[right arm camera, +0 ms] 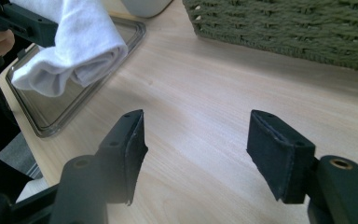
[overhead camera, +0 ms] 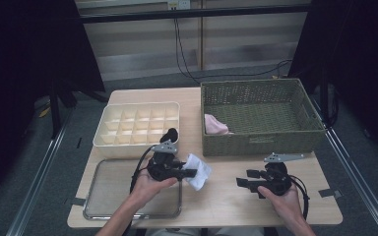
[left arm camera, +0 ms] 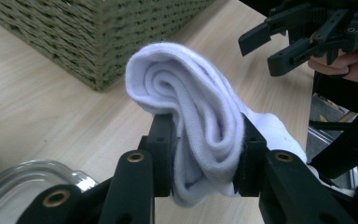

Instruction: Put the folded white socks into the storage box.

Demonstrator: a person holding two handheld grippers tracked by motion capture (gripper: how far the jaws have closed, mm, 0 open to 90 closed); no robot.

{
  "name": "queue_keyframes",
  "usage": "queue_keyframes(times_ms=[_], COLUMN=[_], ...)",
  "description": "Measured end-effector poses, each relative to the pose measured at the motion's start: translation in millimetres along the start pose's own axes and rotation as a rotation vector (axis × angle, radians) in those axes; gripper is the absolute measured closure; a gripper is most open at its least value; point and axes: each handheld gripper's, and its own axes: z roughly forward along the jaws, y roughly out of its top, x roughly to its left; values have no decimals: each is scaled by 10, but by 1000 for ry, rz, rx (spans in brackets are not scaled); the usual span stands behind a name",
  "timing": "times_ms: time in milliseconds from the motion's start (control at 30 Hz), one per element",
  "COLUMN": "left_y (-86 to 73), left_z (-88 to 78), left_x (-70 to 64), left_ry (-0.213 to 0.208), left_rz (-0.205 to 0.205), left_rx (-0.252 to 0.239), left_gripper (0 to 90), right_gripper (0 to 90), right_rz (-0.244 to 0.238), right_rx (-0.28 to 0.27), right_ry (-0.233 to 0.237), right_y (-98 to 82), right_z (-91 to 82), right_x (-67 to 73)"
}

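— Left gripper view first: what's between the jaws?
— The left gripper (left arm camera: 207, 154) is clamped on a folded white cloth (left arm camera: 200, 116), both pads pressing its sides, the fold bulging above them. The cloth is lifted off the worktop (left arm camera: 37, 112), just in front of the woven green basket (left arm camera: 102, 32).
— And the other one?
— The right gripper (right arm camera: 196, 154) stands released, nothing between its pads, bare wood under them. It sits in front of the basket's right half, near the worktop's front edge.
— Room to move?
— An open strip of worktop runs along the basket's front wall between the two grippers. Left of the basket stands a cream divided box (overhead camera: 138, 123); in front of that box lies a shallow clear tray (overhead camera: 108, 191), reaching the near edge.
— Anything inside the basket?
— A pink cloth (overhead camera: 215, 125) at its left end.
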Motion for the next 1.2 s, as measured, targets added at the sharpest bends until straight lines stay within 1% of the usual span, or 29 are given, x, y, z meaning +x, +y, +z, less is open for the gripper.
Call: queue_keyframes(times_ms=[100, 167, 233, 267, 400, 467, 500, 533, 567, 600, 667, 733, 767, 800, 867, 933, 1033, 1067, 1100, 1200], left_y=[6, -1, -16, -33, -47, -46, -33, -33, -22, -22, -11, -9, -9, -9, 1, 7, 31, 37, 42, 44], left_z=[-46, -85, -113, -146, -178, -200, -233, -233, -282, -282, -355, -382, -437, -437, -498, -518, -575, -592, -630, -664], left_x=[23, 49, 62, 64, 87, 111, 130, 130, 147, 147, 185, 203, 229, 229, 255, 270, 321, 333, 356, 385], left_ry=[8, 16, 12, 17, 24, 32, 45, 45, 55, 55, 72, 79, 89, 89, 107, 111, 138, 140, 140, 141], left_rz=[-5, -12, -15, -16, -21, -29, -30, -30, -31, -31, -35, -34, -46, -46, -42, -41, -63, -64, -66, -71], left_rx=[-10, -3, -1, 2, 7, 1, 3, 3, -9, -9, -23, -27, -47, -47, -52, -53, -55, -54, -65, -70], left_gripper=[660, 660, 660, 660, 660, 660, 660, 660, 660, 660, 660, 660, 660, 660, 660, 660, 661, 661, 661, 661], right_gripper=[359, 358, 358, 359, 365, 364, 364, 364, 364, 364, 362, 361, 358, 358, 352, 350, 342, 337, 331, 325], right_rz=[6, 0, 3, 1, -6, -6, -4, -4, 1, 1, 1, 0, -2, -2, -6, -3, 5, 5, 5, 2], right_rx=[6, 15, 19, 20, 8, 11, 11, 11, 10, 10, 13, 14, 20, 20, 18, 22, 24, 21, 15, 7], right_ry=[-4, -1, -2, 1, 2, 0, 1, 1, 2, 2, 4, 4, 7, 7, 8, 4, 5, 4, -1, 1], right_y=[-5, -15, -16, -19, -22, -22, -24, -24, -25, -25, -24, -25, -26, -26, -24, -23, -24, -23, -19, -8], right_z=[2, 16, 17, 15, 0, -1, -1, -1, 0, 0, 5, 6, 8, 8, 15, 18, 24, 22, 14, -1], right_x=[2, -4, 1, 8, 11, 5, 4, 4, 3, 3, 0, 0, 2, 2, -7, -7, -9, -10, -12, -15])
